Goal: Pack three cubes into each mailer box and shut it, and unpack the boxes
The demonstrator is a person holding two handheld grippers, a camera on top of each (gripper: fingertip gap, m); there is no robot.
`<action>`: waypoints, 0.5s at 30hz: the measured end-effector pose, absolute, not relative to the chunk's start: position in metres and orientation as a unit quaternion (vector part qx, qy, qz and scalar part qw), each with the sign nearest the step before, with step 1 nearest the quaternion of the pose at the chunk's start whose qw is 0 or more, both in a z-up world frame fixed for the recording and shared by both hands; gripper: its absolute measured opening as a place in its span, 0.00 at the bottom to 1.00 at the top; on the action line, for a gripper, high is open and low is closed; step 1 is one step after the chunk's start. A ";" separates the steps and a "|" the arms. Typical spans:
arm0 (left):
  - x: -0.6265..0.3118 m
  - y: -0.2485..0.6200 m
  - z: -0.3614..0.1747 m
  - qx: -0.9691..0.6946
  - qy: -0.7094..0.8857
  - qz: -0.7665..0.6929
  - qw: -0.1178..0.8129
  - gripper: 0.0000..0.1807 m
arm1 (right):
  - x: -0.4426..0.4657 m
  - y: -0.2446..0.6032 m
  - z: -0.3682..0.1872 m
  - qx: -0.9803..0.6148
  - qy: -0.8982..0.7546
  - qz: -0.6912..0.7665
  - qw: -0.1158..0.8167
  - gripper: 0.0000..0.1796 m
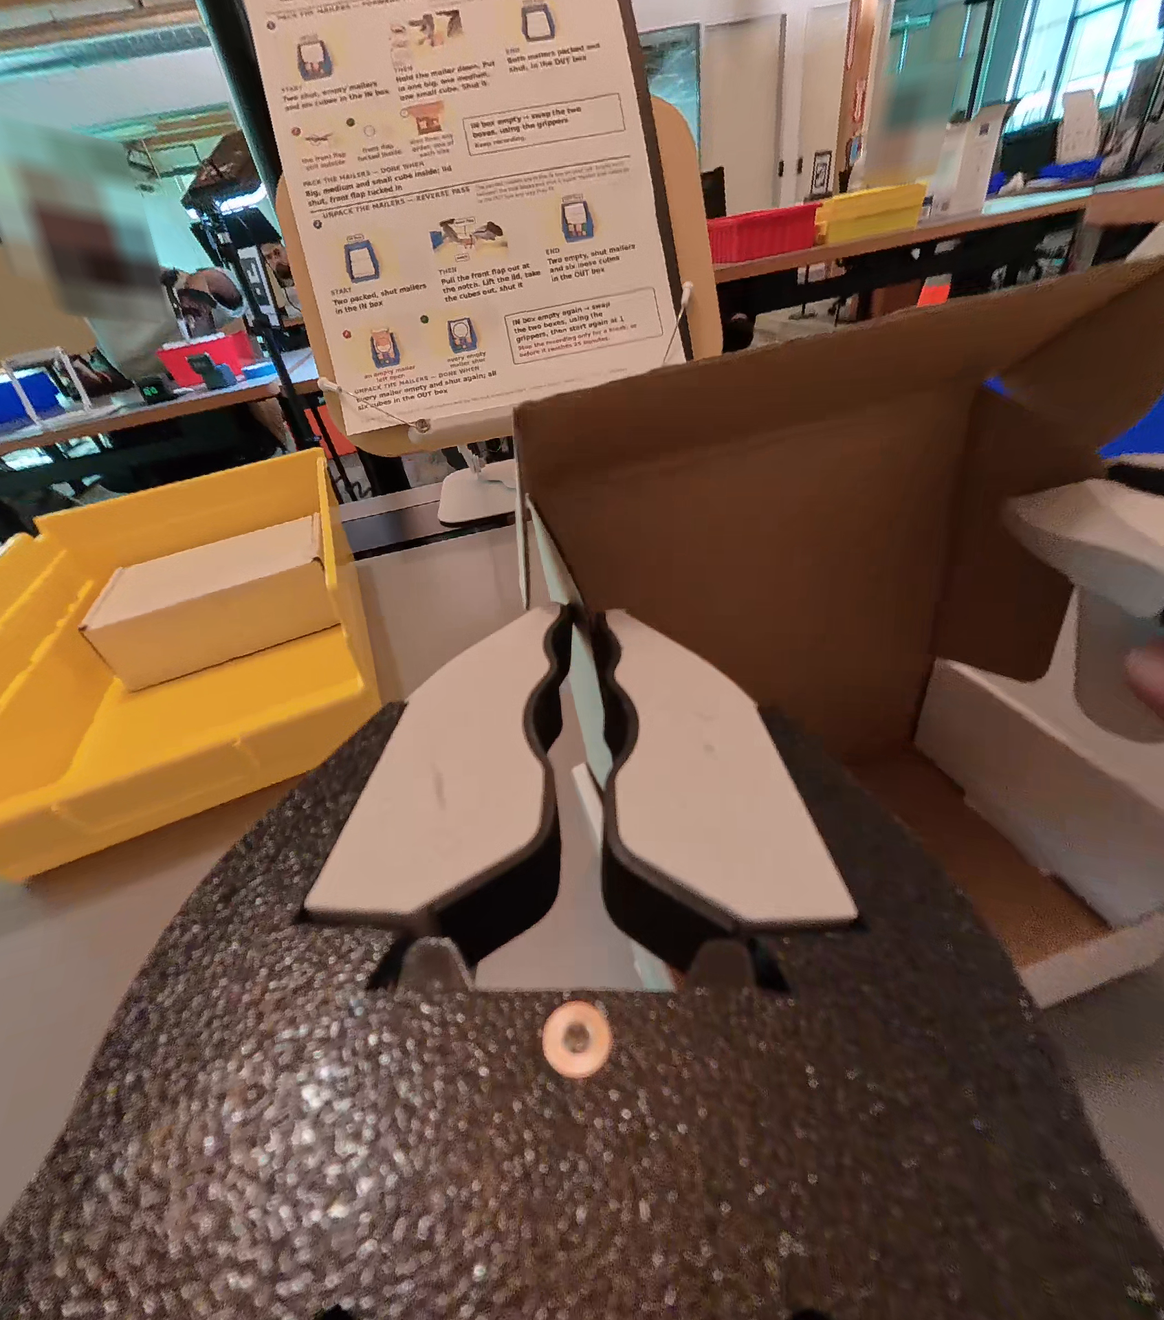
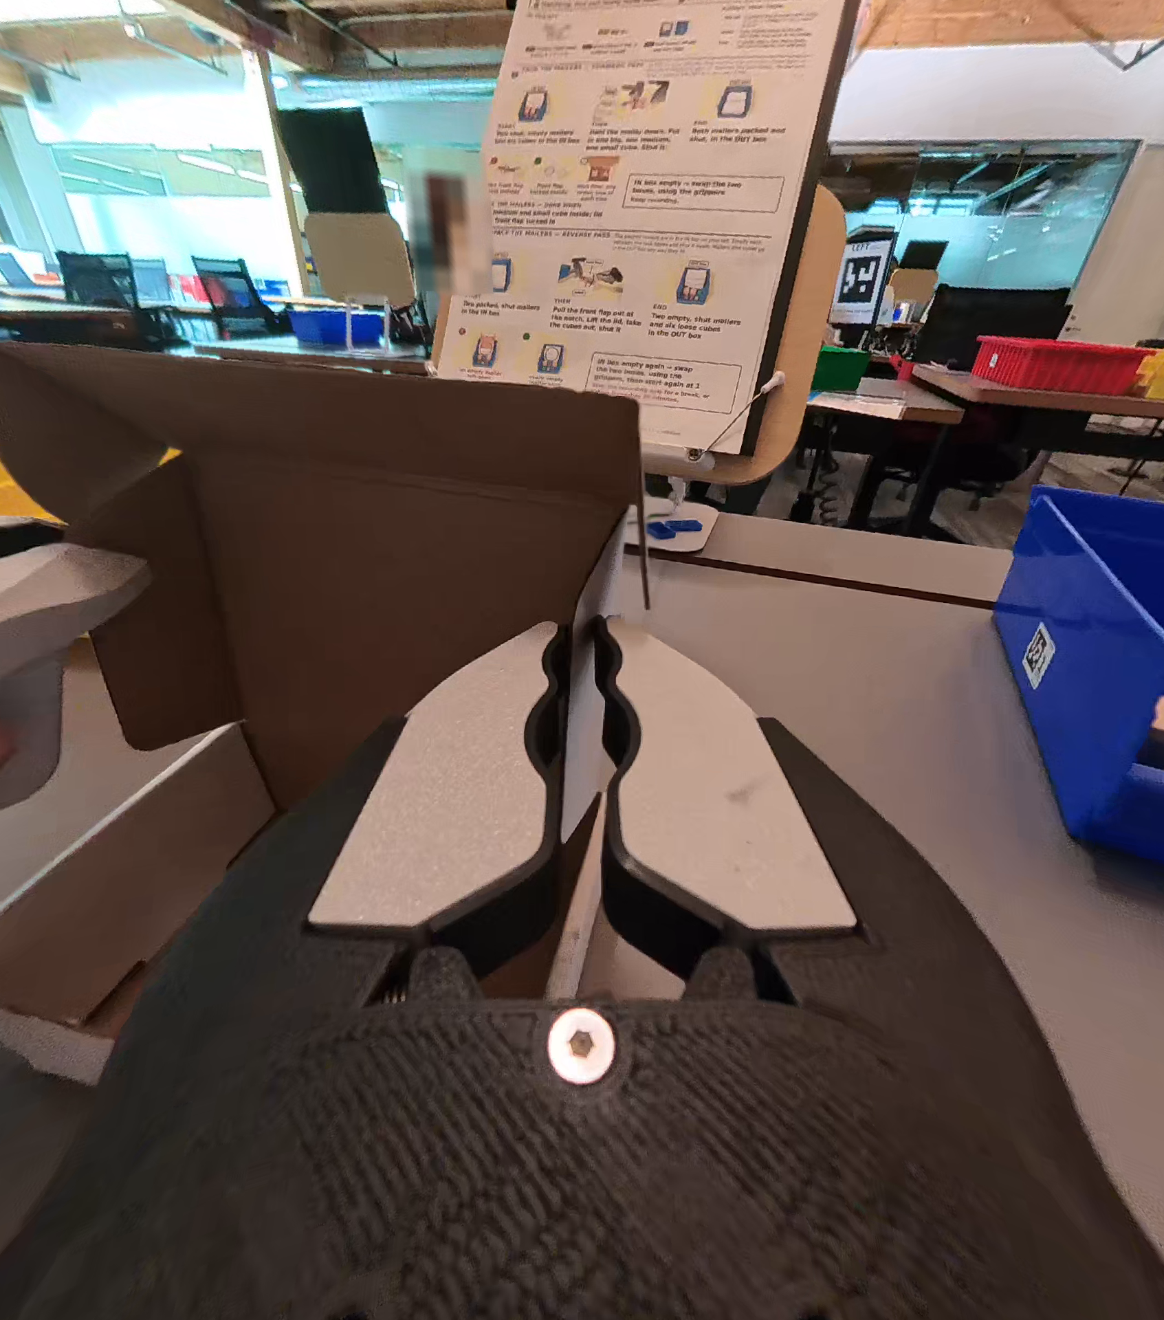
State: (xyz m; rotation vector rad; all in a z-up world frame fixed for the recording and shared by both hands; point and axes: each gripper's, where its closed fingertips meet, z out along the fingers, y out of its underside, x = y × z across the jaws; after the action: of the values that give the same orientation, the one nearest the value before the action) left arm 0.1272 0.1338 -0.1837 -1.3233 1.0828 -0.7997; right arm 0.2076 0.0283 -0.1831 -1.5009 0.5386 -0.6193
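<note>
Tabletop [image 2: 850, 714], open mailer box [image 1: 779, 557] walls between both jaws

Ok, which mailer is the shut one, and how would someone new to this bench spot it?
Find the yellow bin on the left of the table. The shut mailer lies inside it, a plain pale cardboard box with its lid down. The other mailer stands on the table between both hand-held grippers with its brown-lined lid raised.
</note>
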 end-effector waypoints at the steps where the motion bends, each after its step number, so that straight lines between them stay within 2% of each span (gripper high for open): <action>1: 0.122 0.132 -0.186 -0.565 0.473 -0.336 0.586 0.03 | 0.205 0.024 -0.185 -0.662 0.231 -0.281 0.655 0.03; 5: 0.105 0.119 -0.196 -0.578 0.468 -0.373 0.554 0.03 | 0.191 0.009 -0.196 -0.678 0.209 -0.301 0.637 0.02; 15: 0.094 0.109 -0.200 -0.571 0.483 -0.355 0.561 0.04 | 0.174 0.002 -0.199 -0.732 0.166 -0.327 0.575 0.03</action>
State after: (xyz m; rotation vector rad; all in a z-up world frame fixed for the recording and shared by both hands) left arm 0.0935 0.1092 -0.2001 -1.3461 1.1371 -0.8361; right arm 0.1743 0.0020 -0.1994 -1.7144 0.3886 -0.7653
